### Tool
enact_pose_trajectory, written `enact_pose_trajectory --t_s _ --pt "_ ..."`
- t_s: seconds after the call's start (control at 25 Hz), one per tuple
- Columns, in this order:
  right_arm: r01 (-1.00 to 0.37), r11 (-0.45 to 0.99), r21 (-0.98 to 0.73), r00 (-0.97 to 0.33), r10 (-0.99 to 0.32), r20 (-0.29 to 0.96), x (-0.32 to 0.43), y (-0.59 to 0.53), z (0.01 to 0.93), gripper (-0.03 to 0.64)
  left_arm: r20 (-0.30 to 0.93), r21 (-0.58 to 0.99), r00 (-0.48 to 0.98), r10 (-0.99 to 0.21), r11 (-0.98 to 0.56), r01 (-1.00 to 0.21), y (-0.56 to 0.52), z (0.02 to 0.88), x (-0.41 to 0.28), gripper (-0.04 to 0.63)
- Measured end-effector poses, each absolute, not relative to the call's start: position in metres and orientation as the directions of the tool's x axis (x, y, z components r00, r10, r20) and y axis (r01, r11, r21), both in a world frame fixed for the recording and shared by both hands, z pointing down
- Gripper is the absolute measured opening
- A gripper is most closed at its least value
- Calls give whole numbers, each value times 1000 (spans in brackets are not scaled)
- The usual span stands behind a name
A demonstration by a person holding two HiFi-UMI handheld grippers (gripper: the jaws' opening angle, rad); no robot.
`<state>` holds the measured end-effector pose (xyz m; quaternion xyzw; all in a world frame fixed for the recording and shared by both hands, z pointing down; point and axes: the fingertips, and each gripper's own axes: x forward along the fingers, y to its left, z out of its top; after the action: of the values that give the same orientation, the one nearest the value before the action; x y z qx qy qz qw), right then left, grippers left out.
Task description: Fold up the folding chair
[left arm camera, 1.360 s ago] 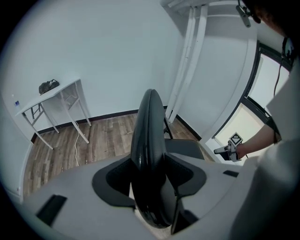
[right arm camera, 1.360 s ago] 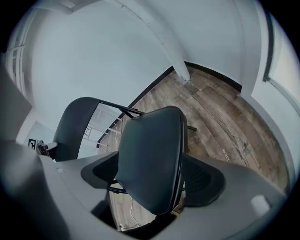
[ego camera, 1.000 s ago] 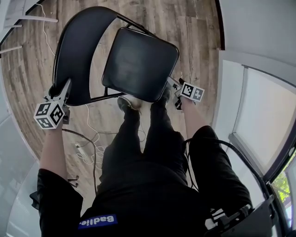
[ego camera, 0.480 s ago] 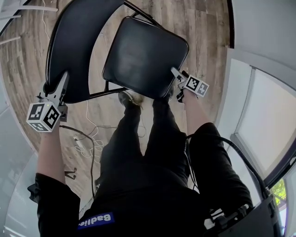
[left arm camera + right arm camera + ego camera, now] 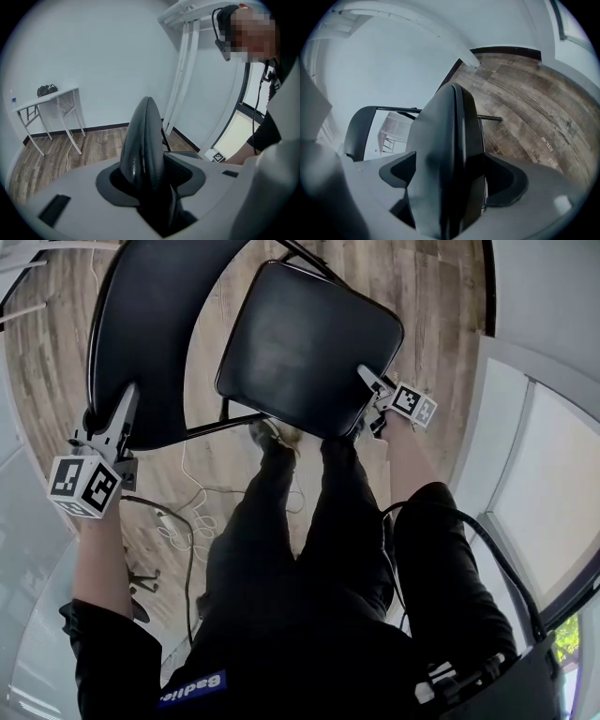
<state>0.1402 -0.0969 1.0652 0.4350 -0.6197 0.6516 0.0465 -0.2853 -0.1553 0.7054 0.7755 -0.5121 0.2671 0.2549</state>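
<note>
The black folding chair stands on the wooden floor in front of my legs. Its curved backrest (image 5: 150,334) is at the upper left and its padded seat (image 5: 300,343) in the middle. My left gripper (image 5: 122,418) grips the backrest's near edge; its jaws are closing, with the backrest (image 5: 143,140) filling the gap between them (image 5: 150,183). My right gripper (image 5: 367,379) is shut on the seat's right front corner. In the right gripper view the seat (image 5: 450,140) fills the jaws (image 5: 450,187), with the backrest (image 5: 356,131) behind on the left.
White and black cables (image 5: 187,512) trail over the floor left of the person's legs (image 5: 300,540). A white wall and window frame (image 5: 553,493) run close on the right. A white table (image 5: 47,101) stands by the far wall, and white table legs (image 5: 19,310) show at the upper left.
The right gripper has shifted rightward in the head view with the seat's corner in it, and the seat looms larger. The left gripper has stayed on the backrest's edge.
</note>
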Motion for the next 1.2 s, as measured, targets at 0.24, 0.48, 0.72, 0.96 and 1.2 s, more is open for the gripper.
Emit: enact_pose_trajectory --t_s 0.24,0.48,0.72,0.96,1.2 --pt "-522 -216 -825 -702 -441 560 122 -93 1082 419 673 125 339 -657 -351 -928 -156 705 -282 173" --pt "-485 -209 -849 -737 -426 525 116 -90 1087 410 677 136 341 -652 -344 -929 -155 710 -286 166" --pt "-493 -177 -852 -740 -430 518 112 -92 1077 397 688 140 334 -644 -334 -932 -151 708 -289 161" --pt "-491 -180 -852 -743 -424 518 104 -88 1052 368 683 106 321 -657 -345 -933 -143 687 -281 152" --pt "-497 -180 -849 -738 -427 522 92 -82 1013 336 687 66 301 -661 -356 -932 -128 655 -270 141"
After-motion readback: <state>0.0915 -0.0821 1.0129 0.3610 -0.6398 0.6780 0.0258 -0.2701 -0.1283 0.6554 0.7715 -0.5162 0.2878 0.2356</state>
